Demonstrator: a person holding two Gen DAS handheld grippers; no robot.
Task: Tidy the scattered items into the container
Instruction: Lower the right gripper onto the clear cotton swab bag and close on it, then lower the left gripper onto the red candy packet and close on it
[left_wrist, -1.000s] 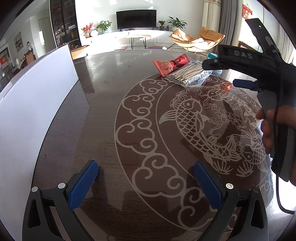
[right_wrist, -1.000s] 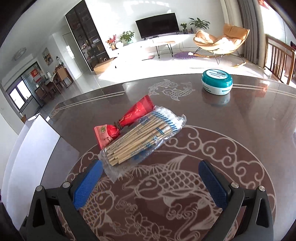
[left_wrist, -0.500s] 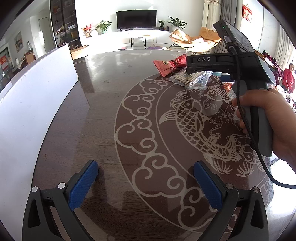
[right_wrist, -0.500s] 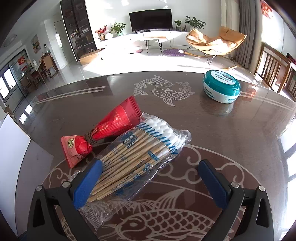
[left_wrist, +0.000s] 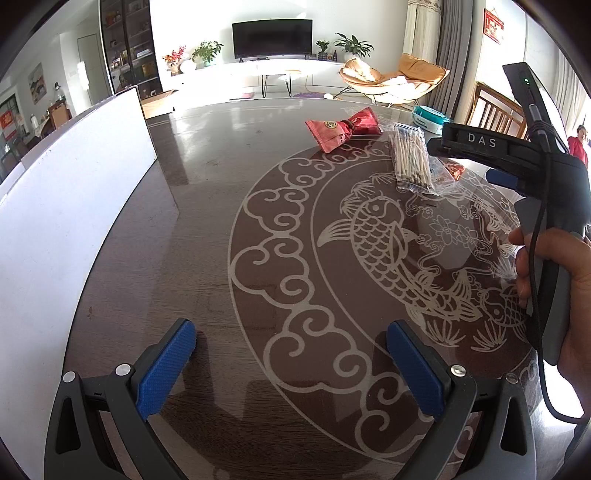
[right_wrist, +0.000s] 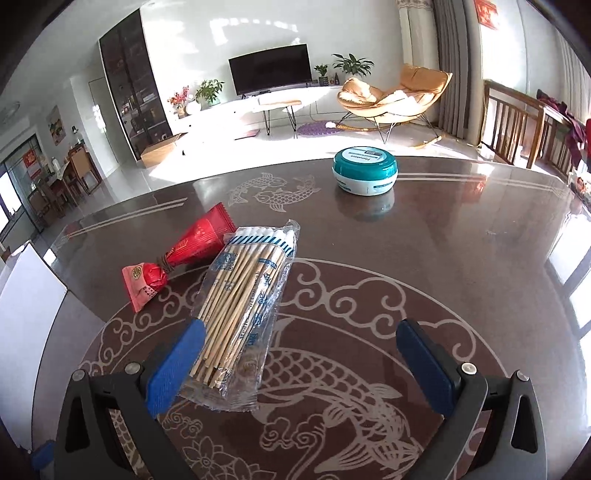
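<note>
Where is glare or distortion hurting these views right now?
Left wrist view: sun glare washes out the table at its far edge, and the white container wall bows from fisheye. Right wrist view: the swab bag is sharp, with glints on its plastic; the floor beyond is blown out.

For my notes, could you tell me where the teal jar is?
In the right wrist view, the teal jar stands upper right on the table, beyond the swab packet.
</note>
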